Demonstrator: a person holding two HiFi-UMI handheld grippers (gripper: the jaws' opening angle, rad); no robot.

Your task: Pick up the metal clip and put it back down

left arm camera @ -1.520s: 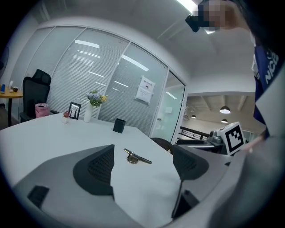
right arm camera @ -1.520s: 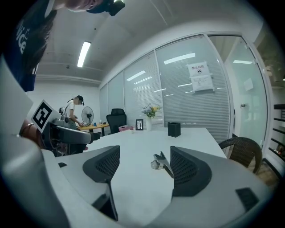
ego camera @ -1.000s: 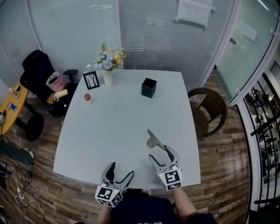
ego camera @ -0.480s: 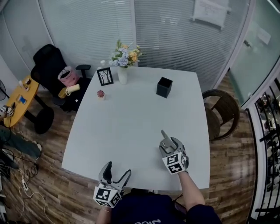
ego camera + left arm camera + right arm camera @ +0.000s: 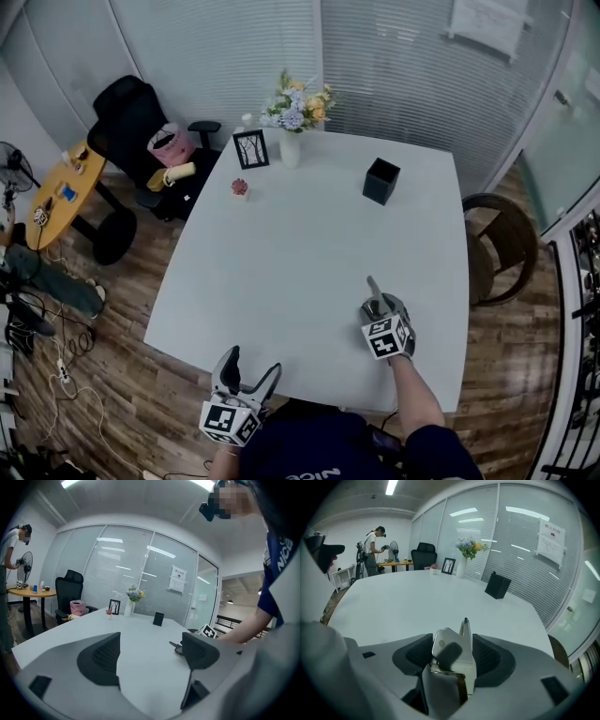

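Observation:
The metal clip (image 5: 452, 651), shiny silver with a long lever, lies on the white table (image 5: 281, 253) near its right front. My right gripper (image 5: 453, 641) reaches down over it. Its jaws have just been closing, and the dark pads (image 5: 487, 656) now meet the clip's two sides. In the head view only the clip's lever tip (image 5: 373, 286) shows beyond the right gripper (image 5: 379, 307). The left gripper (image 5: 255, 364) hangs open at the table's front edge with nothing between its pads (image 5: 105, 656). From the left gripper view the clip (image 5: 176, 646) is far to the right.
A black box (image 5: 380, 181), a flower vase (image 5: 291, 145), a picture frame (image 5: 250, 148) and a small red plant (image 5: 240, 187) stand at the table's far side. A wooden chair (image 5: 502, 248) is at the right, a black office chair (image 5: 131, 122) at the left. A person (image 5: 374, 550) stands far off.
My right gripper has come down and forward over the clip, which now sits between its jaws. The left gripper has stayed at the front edge. The head view has swung to the left.

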